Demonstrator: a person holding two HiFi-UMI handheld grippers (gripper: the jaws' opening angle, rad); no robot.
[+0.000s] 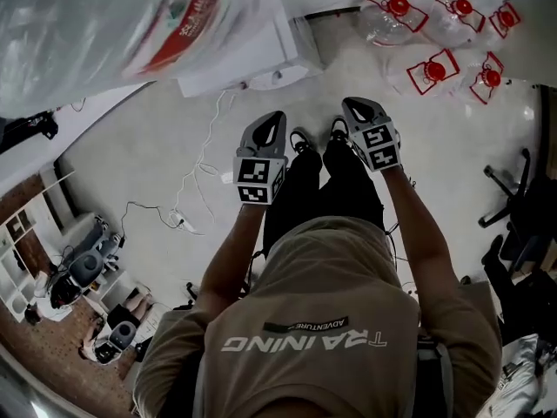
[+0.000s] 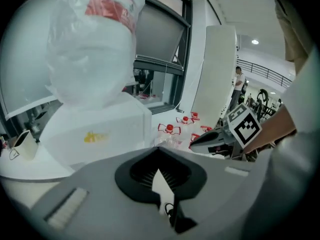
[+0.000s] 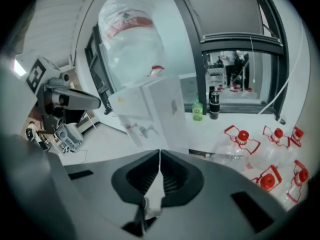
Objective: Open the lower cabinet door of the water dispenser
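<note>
White water dispenser (image 1: 252,55) standing at the far left while a person is holding two empty grippers out in front.
Both the left gripper (image 1: 271,122) and the right gripper (image 1: 355,104) are showing jaws pressed together on nothing and are pointing forward and down, likely readying an approach. The dispenser, carrying a plastic-wrapped bottle (image 1: 130,24), is sitting well apart from both; its lower cabinet door is blending into the white front, untouched. Far right, red-capped empty bottles (image 1: 433,70) are lying loose.

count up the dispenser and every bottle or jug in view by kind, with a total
water dispenser: 1
water jug on top of it: 1
clear red-capped bottles on the floor: 5
green bottle: 1
dark bottle: 1
total: 9
</note>
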